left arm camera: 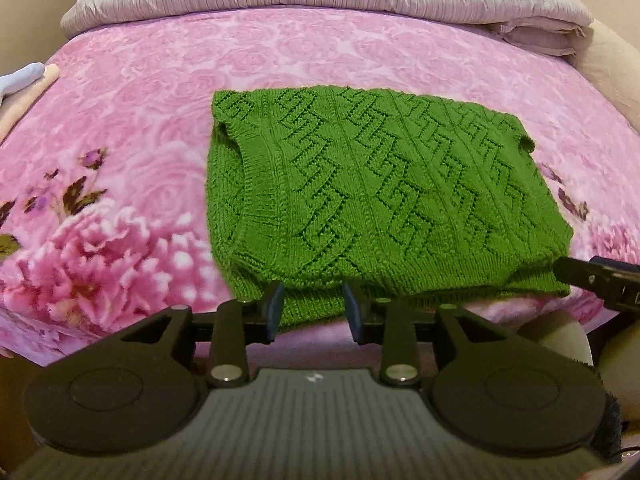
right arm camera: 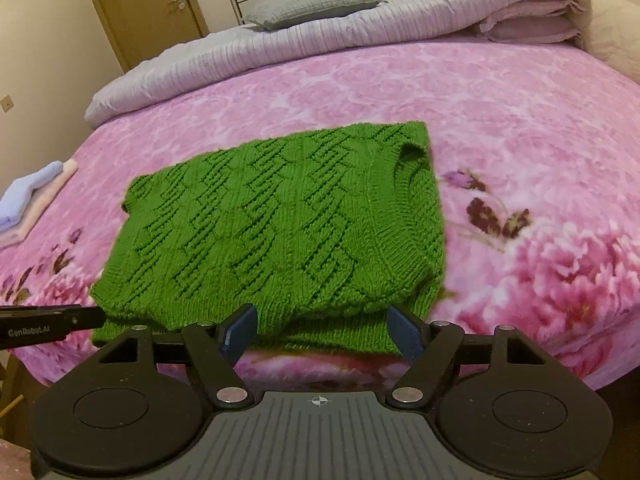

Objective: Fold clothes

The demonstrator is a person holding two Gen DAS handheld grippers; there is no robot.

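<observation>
A green knitted sweater (left arm camera: pixel 372 192) lies folded into a rough rectangle on the pink flowered bedspread (left arm camera: pixel 140 128), near the bed's front edge. It also shows in the right wrist view (right arm camera: pixel 276 232). My left gripper (left arm camera: pixel 314 306) is open, its blue pads at the sweater's near hem, holding nothing. My right gripper (right arm camera: pixel 322 330) is open wide at the near hem, empty. The right gripper's tip (left arm camera: pixel 600 280) enters the left wrist view at the sweater's right corner; the left gripper's tip (right arm camera: pixel 48 326) shows at the sweater's left corner in the right wrist view.
A folded grey quilt (right arm camera: pixel 320 36) and grey pillow (right arm camera: pixel 312 6) lie at the head of the bed. A small stack of folded pale clothes (right arm camera: pixel 32 196) sits at the bed's left edge. A wooden door (right arm camera: pixel 144 8) stands behind.
</observation>
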